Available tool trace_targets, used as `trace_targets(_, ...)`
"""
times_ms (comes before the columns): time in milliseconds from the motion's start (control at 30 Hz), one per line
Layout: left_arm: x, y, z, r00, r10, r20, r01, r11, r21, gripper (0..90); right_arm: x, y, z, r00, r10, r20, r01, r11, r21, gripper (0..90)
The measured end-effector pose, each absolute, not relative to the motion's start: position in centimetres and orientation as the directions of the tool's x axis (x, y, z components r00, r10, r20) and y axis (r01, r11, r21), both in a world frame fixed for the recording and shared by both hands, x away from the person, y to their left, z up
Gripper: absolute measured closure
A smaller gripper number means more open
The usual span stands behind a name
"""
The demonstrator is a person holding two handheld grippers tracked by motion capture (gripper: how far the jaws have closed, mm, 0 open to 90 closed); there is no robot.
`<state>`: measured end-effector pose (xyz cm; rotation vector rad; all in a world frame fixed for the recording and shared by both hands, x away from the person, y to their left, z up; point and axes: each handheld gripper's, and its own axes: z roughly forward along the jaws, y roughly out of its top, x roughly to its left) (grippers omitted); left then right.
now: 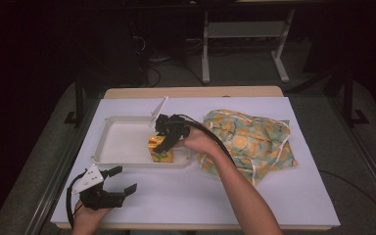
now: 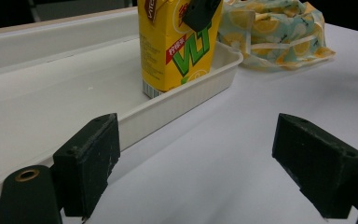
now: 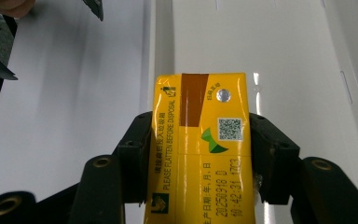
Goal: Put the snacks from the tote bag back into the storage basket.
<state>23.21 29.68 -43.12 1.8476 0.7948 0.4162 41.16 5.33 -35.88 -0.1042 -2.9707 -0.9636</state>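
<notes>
The drink carton [image 3: 200, 149] stands upright in the white tray's [image 1: 122, 142] corner at about four o'clock; we see its top half-hidden by our right gripper [image 1: 164, 142], whose jaws clamp both its sides. Our left gripper [image 1: 122, 181] rests on the table [image 1: 200, 191], jaws wide and empty, well apart from the carton at seven o'clock.

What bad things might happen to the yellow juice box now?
1. The juice box stands close to the near edge of the white tray. If the right tool lets go crookedly, it might tip over the rim.
2. The right tool grips the box near its top, so a hard squeeze could dent it.
3. The fabric bag lies right beside the tray, so the arm pulling back may drag it.
</notes>
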Motion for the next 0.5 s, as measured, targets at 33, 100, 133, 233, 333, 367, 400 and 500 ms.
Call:
trace_targets(33, 23.2, 29.68, -43.12, 0.721, 0.689, -0.076, 0.33, -0.245, 0.911, 14.8, 41.15, 5.32, -35.88, -0.998, 0.057, 0.038, 0.069, 0.807, 0.586, 46.3)
trace_targets(100, 23.19, 29.68, -43.11, 0.72, 0.689, -0.078, 0.331, -0.242, 0.912, 14.8, 41.17, 5.3, -35.87, -0.997, 0.058, 0.041, 0.071, 0.807, 0.587, 46.2)
trace_targets(133, 23.17, 29.68, -43.1, 0.719, 0.69, -0.08, 0.332, -0.24, 0.912, 14.8, 41.2, 5.29, -35.88, -0.998, 0.056, 0.039, 0.068, 0.805, 0.59, 46.2)
trace_targets(233, 23.18, 29.68, -43.11, 0.719, 0.69, -0.082, 0.334, -0.238, 0.912, 14.8, 41.14, 5.23, -35.83, -0.997, 0.063, 0.043, 0.076, 0.801, 0.594, 46.0)
trace_targets(333, 23.2, 29.68, -43.12, 0.721, 0.689, -0.078, 0.331, -0.243, 0.912, 14.8, 41.11, 5.16, -35.78, -0.997, 0.064, 0.049, 0.081, 0.797, 0.599, 45.3)
trace_targets(367, 23.21, 29.68, -43.13, 0.722, 0.688, -0.076, 0.331, -0.246, 0.911, 14.8, 41.09, 5.14, -35.77, -0.996, 0.065, 0.054, 0.084, 0.797, 0.599, 45.2)
trace_targets(400, 23.22, 29.66, -43.14, 0.722, 0.688, -0.075, 0.331, -0.248, 0.911, 14.8, 41.08, 5.13, -35.75, -0.997, 0.065, 0.053, 0.083, 0.796, 0.599, 45.2)
trace_targets(500, 23.22, 29.64, -43.14, 0.723, 0.687, -0.074, 0.329, -0.248, 0.911, 14.8, 41.04, 5.1, -35.73, -0.997, 0.064, 0.052, 0.082, 0.796, 0.599, 44.8)
